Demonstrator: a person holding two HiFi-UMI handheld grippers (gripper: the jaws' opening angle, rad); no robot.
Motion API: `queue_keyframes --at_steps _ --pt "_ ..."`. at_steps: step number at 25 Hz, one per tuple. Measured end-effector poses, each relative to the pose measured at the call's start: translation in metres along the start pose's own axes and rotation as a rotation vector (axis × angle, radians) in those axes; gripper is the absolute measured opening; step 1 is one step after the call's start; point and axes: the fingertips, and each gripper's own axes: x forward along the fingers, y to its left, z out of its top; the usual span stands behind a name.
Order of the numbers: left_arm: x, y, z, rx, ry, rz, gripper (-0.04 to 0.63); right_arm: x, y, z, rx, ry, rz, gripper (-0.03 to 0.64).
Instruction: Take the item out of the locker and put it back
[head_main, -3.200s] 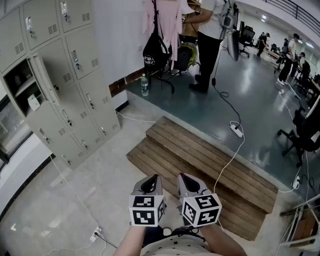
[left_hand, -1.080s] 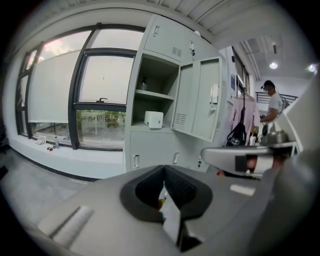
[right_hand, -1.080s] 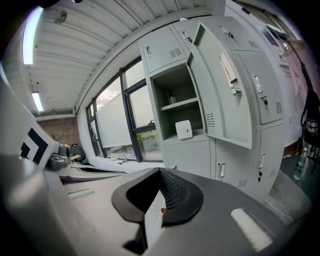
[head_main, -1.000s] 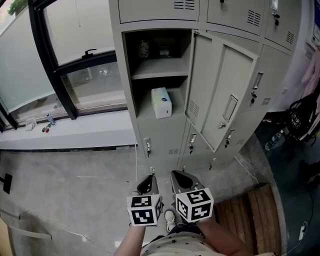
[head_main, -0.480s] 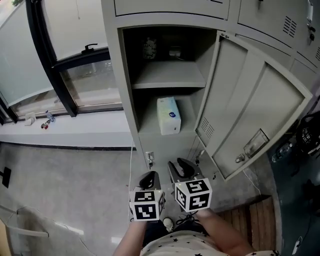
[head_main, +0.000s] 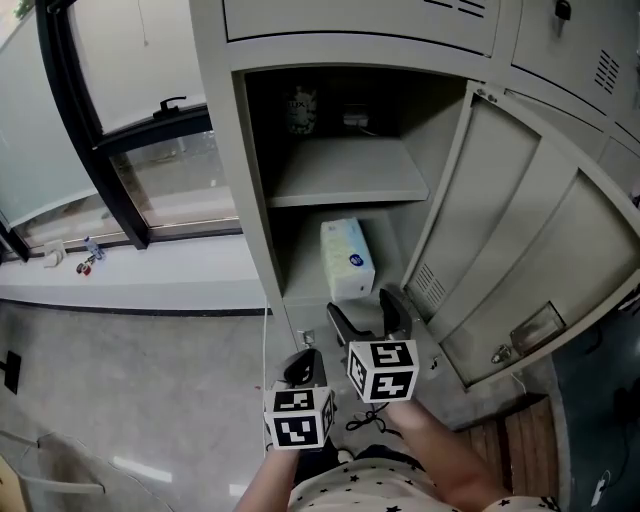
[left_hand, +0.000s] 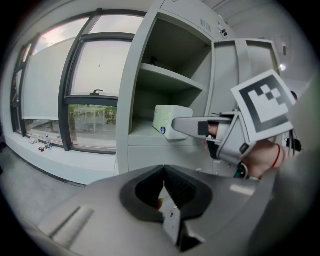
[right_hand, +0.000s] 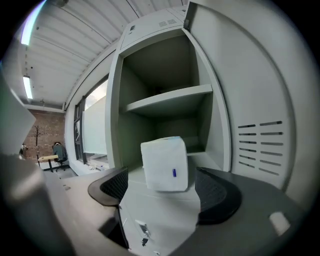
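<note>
A white tissue pack (head_main: 347, 258) with a blue mark lies in the lower compartment of the open grey locker (head_main: 255, 190). My right gripper (head_main: 364, 310) is at the compartment's front edge. Its jaws have just been opening and now stand wide, with the pack (right_hand: 165, 164) a little ahead of the tips and nothing gripped. Lower and to the left, my left gripper (head_main: 300, 368) hangs back from the locker, its jaws shut and empty (left_hand: 165, 192). The left gripper view shows the pack (left_hand: 170, 120) behind a right finger (left_hand: 192, 126).
The locker door (head_main: 530, 250) swings out to the right of my right gripper. A shelf (head_main: 350, 185) tops the compartment, with small items (head_main: 303, 105) at its back. A window and sill (head_main: 130, 270) lie left. A wooden step (head_main: 520, 450) is at bottom right.
The view has swung from the room to the locker and closed in on it. My right gripper has opened and reached forward to the lower compartment; the left has trailed behind, still shut.
</note>
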Motion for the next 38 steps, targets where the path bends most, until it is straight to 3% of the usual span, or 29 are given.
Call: queue_keyframes --at_steps 10,17,26,38 --pt "0.028 0.022 0.028 0.009 -0.005 -0.037 0.006 0.06 -0.011 0.02 -0.033 -0.034 -0.07 0.445" --pt "0.032 0.024 0.028 0.01 0.0 -0.049 0.006 0.064 -0.01 0.02 -0.042 -0.022 -0.071 0.391" --pt "0.013 0.013 0.026 0.022 -0.035 -0.023 0.006 0.001 -0.003 0.008 -0.027 -0.033 -0.038 0.383" --pt "-0.017 -0.008 -0.005 -0.026 -0.039 0.003 0.006 -0.098 0.001 -0.015 -0.011 -0.042 -0.006 0.379"
